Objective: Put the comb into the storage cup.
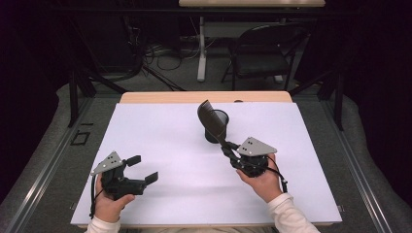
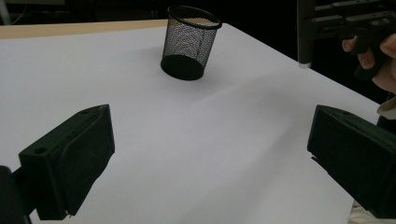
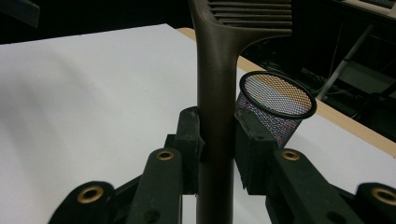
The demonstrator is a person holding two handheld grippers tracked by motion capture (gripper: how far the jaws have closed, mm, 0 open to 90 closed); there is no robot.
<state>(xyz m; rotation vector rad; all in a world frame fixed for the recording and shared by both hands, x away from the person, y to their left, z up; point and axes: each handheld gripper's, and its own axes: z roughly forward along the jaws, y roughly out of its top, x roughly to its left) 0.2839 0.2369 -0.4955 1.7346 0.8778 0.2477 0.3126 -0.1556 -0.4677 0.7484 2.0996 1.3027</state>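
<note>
Right gripper [image 1: 228, 148] fingers [image 3: 189, 149] clenched on the handle of a dark slotted spatula [image 1: 212, 121]; its blade rises above and beyond the fingers, over a black mesh cup [image 1: 216, 127]. The cup stands upright just beyond the right fingers, on the white counter [image 1: 165, 145]. Left gripper [image 1: 142, 168] fingers [image 2: 70, 163] released, spread wide, nothing between them, cup well ahead. Beyond the counter's wooden far edge: dark room, grey floor, a black chair [image 1: 262, 53], a white table leg [image 1: 201, 48], cables
</note>
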